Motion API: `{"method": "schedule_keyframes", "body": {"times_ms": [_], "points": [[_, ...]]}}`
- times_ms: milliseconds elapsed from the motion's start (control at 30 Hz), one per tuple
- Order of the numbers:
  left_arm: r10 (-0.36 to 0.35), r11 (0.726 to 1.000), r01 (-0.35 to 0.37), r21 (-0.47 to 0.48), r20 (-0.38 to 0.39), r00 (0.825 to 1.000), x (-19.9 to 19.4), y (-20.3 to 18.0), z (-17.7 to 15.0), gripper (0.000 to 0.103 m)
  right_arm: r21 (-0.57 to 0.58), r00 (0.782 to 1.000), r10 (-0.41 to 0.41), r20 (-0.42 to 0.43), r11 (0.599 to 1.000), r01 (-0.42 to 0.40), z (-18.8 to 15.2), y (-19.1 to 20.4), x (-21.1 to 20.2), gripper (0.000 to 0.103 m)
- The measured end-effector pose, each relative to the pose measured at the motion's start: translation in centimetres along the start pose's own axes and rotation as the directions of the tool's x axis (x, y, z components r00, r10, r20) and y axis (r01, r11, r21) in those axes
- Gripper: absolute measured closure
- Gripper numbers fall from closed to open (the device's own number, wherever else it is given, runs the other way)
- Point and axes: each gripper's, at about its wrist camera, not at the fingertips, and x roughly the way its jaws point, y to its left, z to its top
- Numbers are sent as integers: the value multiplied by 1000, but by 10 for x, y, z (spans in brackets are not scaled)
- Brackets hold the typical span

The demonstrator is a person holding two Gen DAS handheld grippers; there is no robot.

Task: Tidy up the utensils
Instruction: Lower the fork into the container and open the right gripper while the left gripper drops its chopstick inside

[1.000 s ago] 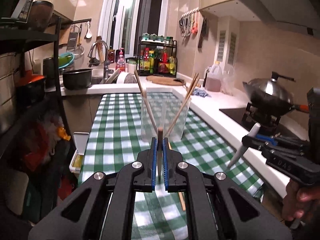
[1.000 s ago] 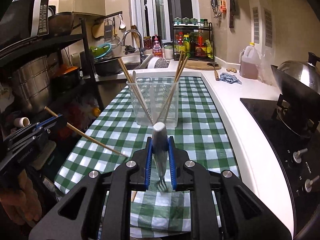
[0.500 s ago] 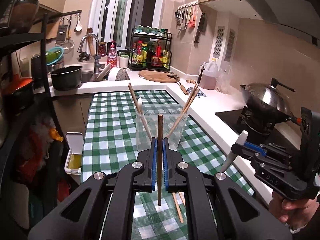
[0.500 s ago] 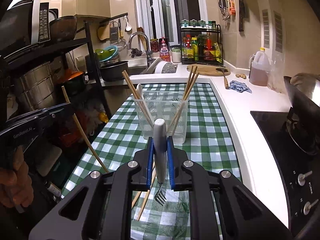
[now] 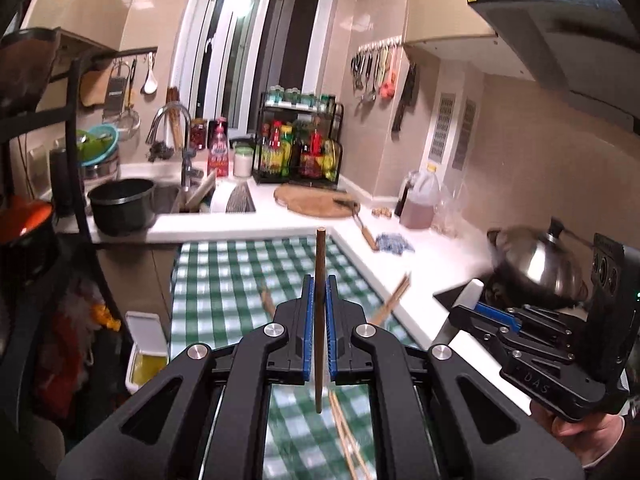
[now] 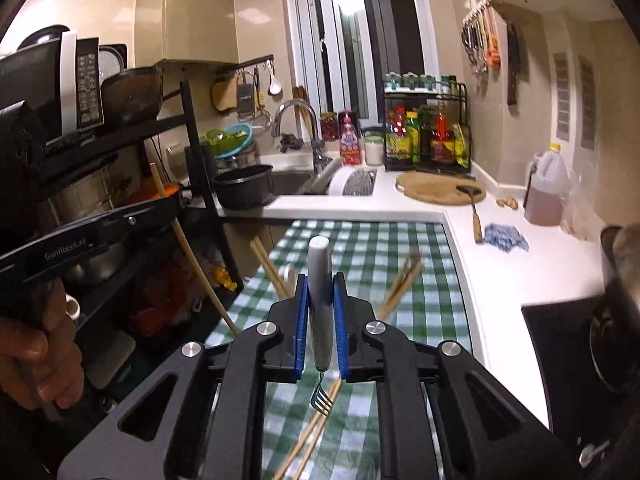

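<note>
Both grippers are loaded and up above the green-and-white checked tablecloth (image 5: 224,276)! The left gripper (image 5: 319,292) is clamped tight on a slim dark-brown wooden chopstick (image 5: 319,264), held upright with its top end poking above the blue pads. The right gripper (image 6: 321,292) is closed around the grey handle of a small metal fork (image 6: 320,272), tines hanging down beneath the jaws.

Beyond the fingers, pale wooden chopsticks already in the holder (image 6: 402,284) fan outward from behind the jaws; the holder itself is blurred and mostly hidden. So part of the sorting looks done. Still left: these two pieces need dropping in, and a pair of loose light wooden chopsticks (image 6: 316,432) lies on the cloth below, not yet collected. I'd call it past halfway, with several pieces still out.
</note>
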Motion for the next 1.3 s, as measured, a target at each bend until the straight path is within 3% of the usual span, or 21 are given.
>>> {"method": "schedule_keyframes", "body": {"times_ms": [167,333,667,933,967,1000,1067,1133,1300], "points": [[-20,1000,21,-14,63,998,20,1,29,97,-8,997,-1,74,1000,2,41,-6,19,91],[-8,1000,9,-19,68,998,55,-1,28,97,14,994,-28,101,1000,27,51,-20,50,91],[-2,999,2,-40,0,1000,103,11,-13,97,5,997,-46,66,999,46,21,-38,98,91],[8,1000,-8,13,-40,999,117,11,-38,97,3,999,-53,7,999,53,-6,-39,112,90],[9,1000,-9,9,-46,999,118,12,-39,97,8,999,-54,3,998,54,-8,-39,111,85],[10,1000,-10,6,-44,999,117,13,-39,96,13,998,-63,-2,998,63,-11,-39,109,73],[11,1000,-11,3,-33,999,110,14,-38,89,7,997,-78,6,997,78,-11,-38,104,64],[10,1000,-10,0,-12,1000,102,14,-36,82,-7,995,-96,13,995,96,-11,-35,96,64],[26,1000,-26,3,58,998,73,9,-32,81,-37,990,-134,38,990,135,-6,-26,74,64]]}}
